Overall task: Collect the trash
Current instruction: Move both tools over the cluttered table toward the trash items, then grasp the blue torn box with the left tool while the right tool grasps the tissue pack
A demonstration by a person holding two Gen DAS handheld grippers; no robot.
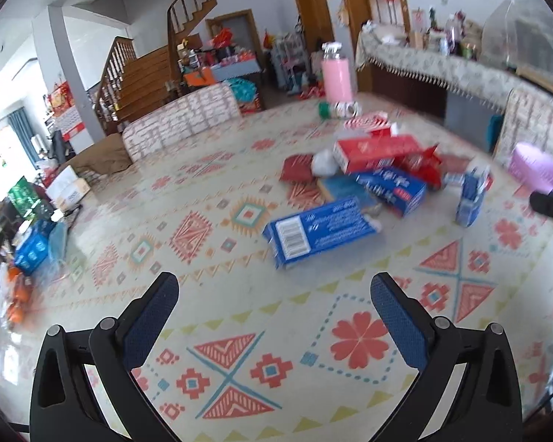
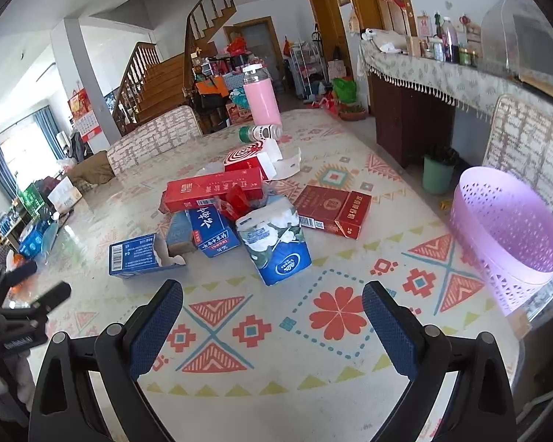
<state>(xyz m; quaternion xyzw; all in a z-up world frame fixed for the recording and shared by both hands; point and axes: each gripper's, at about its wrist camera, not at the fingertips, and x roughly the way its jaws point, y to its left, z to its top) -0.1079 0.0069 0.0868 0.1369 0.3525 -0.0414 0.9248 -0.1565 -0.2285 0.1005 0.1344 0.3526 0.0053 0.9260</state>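
A pile of empty cartons lies on the patterned table (image 2: 313, 375): a blue box with a barcode (image 2: 138, 254), also in the left wrist view (image 1: 319, 232), a long red carton (image 2: 214, 188), a blue carton (image 2: 212, 234), a blue-and-white tissue pack (image 2: 276, 245) and a dark red cigarette carton (image 2: 331, 210). A lilac plastic basket (image 2: 512, 235) stands at the table's right edge. My left gripper (image 1: 274, 291) is open and empty, short of the blue barcode box. My right gripper (image 2: 272, 298) is open and empty, just short of the tissue pack.
A pink flask (image 2: 260, 97) and a lying green-capped bottle (image 2: 261, 132) stand at the table's far side. Chair backs (image 2: 155, 136) sit behind and to the right of the table. A green bin (image 2: 438, 173) is on the floor. A cluttered sideboard (image 2: 442, 70) runs along the right.
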